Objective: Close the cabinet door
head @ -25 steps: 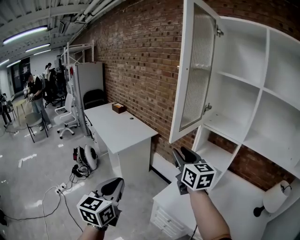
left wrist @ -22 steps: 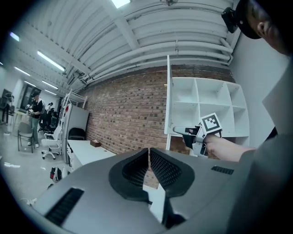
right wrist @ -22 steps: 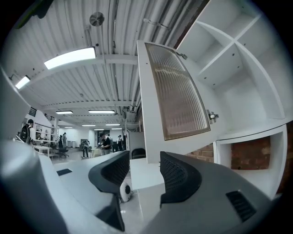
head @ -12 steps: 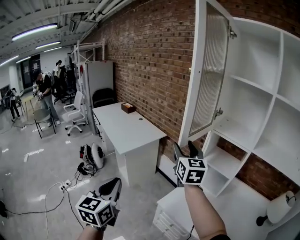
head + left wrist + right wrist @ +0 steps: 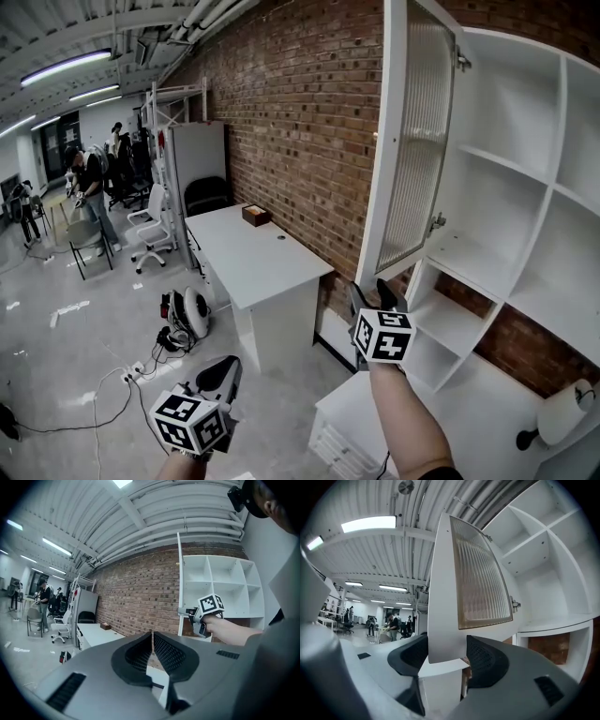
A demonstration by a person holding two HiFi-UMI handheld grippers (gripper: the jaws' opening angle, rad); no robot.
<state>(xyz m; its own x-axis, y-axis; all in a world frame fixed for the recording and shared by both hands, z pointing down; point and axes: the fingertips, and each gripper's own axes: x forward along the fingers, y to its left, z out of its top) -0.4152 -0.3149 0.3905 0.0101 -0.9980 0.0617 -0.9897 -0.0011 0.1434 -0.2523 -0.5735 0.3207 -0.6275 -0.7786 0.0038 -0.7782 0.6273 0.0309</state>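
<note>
One cabinet door (image 5: 412,141) with bumpy glass, swung wide open, hanging on the left edge of the white cabinet (image 5: 506,178). Bottom corner of the door in between the fingers of the right gripper (image 5: 373,291), fingers just opened wider, spread apart and not pinching it. Down and to the left of the door, left gripper (image 5: 221,377), fingers shut together on nothing. Behind the door, brick wall (image 5: 291,112). Left of the door, white tabletop (image 5: 248,258).
</note>
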